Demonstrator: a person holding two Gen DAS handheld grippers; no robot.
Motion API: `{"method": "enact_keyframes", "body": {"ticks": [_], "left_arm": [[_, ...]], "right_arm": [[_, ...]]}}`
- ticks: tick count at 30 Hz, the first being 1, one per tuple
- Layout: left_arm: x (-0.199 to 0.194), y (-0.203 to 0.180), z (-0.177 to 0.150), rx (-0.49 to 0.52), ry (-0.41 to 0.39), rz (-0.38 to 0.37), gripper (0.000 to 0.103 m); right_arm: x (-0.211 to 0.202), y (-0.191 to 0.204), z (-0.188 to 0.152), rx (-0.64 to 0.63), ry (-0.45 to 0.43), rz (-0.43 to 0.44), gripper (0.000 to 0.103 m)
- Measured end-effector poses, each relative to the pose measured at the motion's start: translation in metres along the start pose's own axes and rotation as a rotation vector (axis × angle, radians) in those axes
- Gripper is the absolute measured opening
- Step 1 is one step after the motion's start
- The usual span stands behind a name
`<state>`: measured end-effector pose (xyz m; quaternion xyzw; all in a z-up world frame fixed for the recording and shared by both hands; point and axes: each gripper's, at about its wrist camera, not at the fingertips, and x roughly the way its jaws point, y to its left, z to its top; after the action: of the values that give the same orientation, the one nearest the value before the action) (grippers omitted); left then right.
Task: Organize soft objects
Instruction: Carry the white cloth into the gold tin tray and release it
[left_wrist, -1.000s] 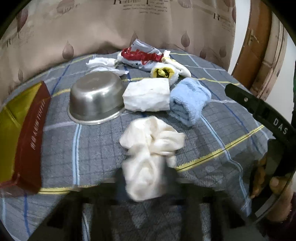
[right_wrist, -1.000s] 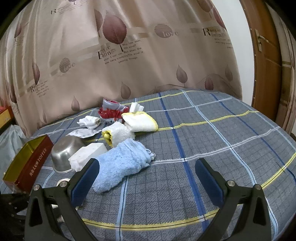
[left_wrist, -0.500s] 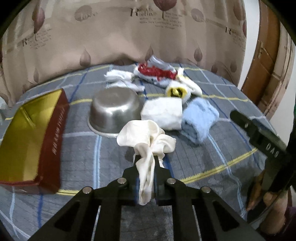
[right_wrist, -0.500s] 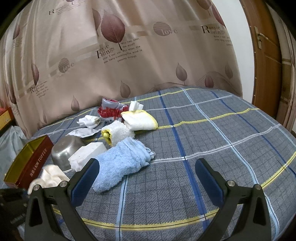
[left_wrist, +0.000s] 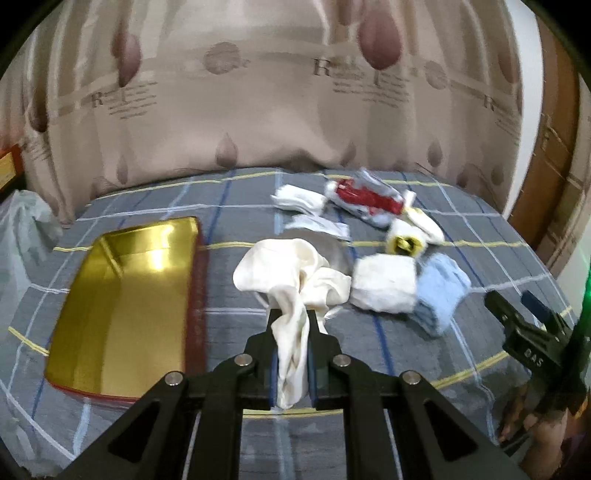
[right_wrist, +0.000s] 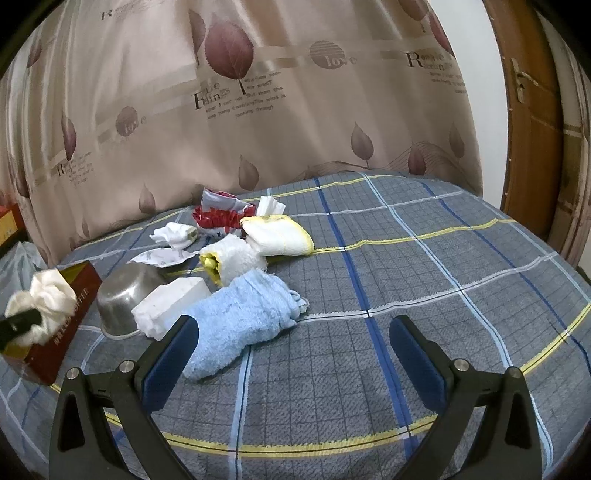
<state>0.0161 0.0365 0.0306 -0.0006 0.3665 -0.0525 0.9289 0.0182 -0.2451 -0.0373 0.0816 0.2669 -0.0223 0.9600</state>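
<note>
My left gripper (left_wrist: 291, 321) is shut on a cream cloth (left_wrist: 291, 273), which hangs bunched above the plaid bed cover. From the right wrist view the cream cloth (right_wrist: 44, 295) hovers in front of the red tin. The open tin with a gold inside (left_wrist: 125, 302) lies left of the cloth. A blue towel (right_wrist: 240, 314), a white folded cloth (right_wrist: 170, 306), a white-and-yellow roll (right_wrist: 232, 258) and a yellow-trimmed cloth (right_wrist: 277, 236) lie in a cluster. My right gripper (right_wrist: 291, 339) stands open low over the cover, just right of the blue towel.
A steel bowl (right_wrist: 125, 291) sits beside the tin, partly hidden behind the cloth in the left wrist view. A red-and-grey garment (left_wrist: 365, 199) and white scraps (left_wrist: 299, 199) lie at the back. A leaf-print curtain (right_wrist: 258, 92) hangs behind; a wooden door (right_wrist: 532, 110) stands right.
The left gripper closed on the cream cloth and lifted it off the bed cover, carrying it left toward the tin. The right gripper stayed still.
</note>
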Motion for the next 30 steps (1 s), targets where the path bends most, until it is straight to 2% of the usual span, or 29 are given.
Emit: {"method": "enact_keyframes", "body": {"ticks": [10,18,23,27,30], "left_arm": [[0.008,0.087,0.023,-0.098,0.014,0.127,0.011],[0.048,0.153,0.039,-0.133,0.076,0.235,0.011],[0.077,0.187,0.041,-0.163,0.150,0.263,0.012],[0.093,0.197,0.039,-0.172,0.197,0.270,0.018],[0.094,0.195,0.040,-0.132,0.181,0.333,0.036]], "right_arm": [[0.003,0.013,0.000,-0.066,0.025,-0.035,0.103],[0.008,0.017,0.001,-0.089,0.052,-0.054,0.103],[0.013,0.017,0.002,-0.086,0.084,-0.061,0.103],[0.023,0.022,0.004,-0.108,0.132,-0.046,0.103],[0.028,0.026,0.006,-0.124,0.161,-0.018,0.103]]}}
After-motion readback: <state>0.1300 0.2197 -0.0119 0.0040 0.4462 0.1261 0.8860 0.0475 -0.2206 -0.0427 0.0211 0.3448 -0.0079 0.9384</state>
